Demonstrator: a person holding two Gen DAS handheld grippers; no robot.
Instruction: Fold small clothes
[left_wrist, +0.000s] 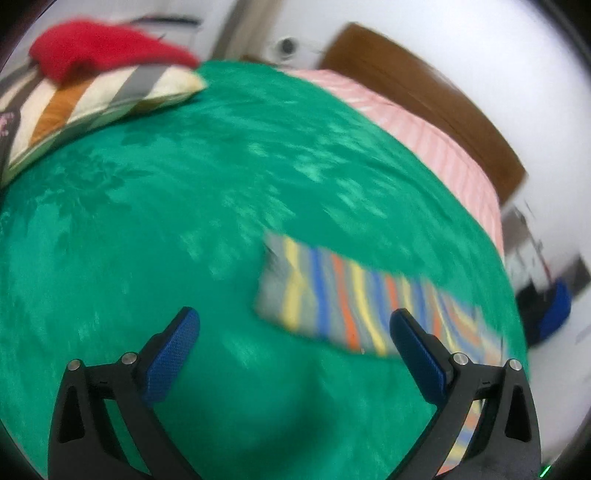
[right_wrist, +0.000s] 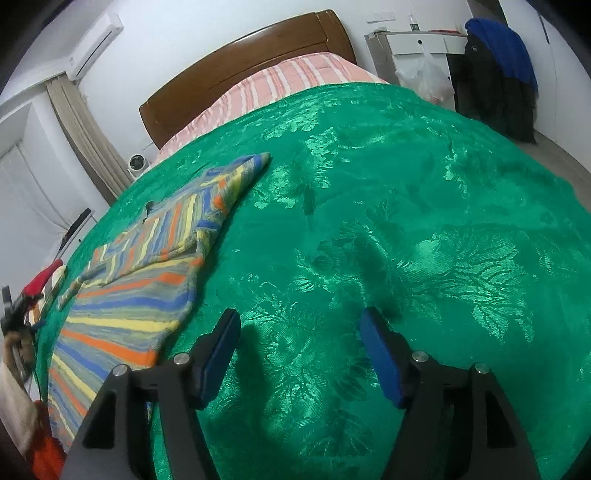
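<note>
Nearest us in both wrist views were our own tools: the left gripper (left_wrist: 293, 328) with its blue-padded fingers spread wide over bare cloth, and the right gripper (right_wrist: 297, 330) likewise spread wide, nothing between the jaws of either.

Beneath them lay the shiny green patterned bedspread (right_wrist: 388, 221), covering most of the bed and leaving a pink striped sheet (right_wrist: 288, 79) and brown wooden headboard (right_wrist: 236, 59) showing at the far end. On it sat the small striped knit garment in grey, blue, yellow and orange (right_wrist: 147, 266), spread mostly flat, off to the left of the right gripper and near that edge of the bed. One sleeve ran out toward the headboard. In the left view the same garment appeared just beyond and to the right of the fingers, though that picture was smeared with motion, so we could not tell whether any part was already folded. A striped pillow (left_wrist: 92, 103) with a red cloth (left_wrist: 103, 44) on it lay well apart at the far corner.

We judged the fold not yet begun in earnest. Next we would need each gripper brought to a garment edge or sleeve, closed on the fabric only, without pinching the bedspread.
</note>
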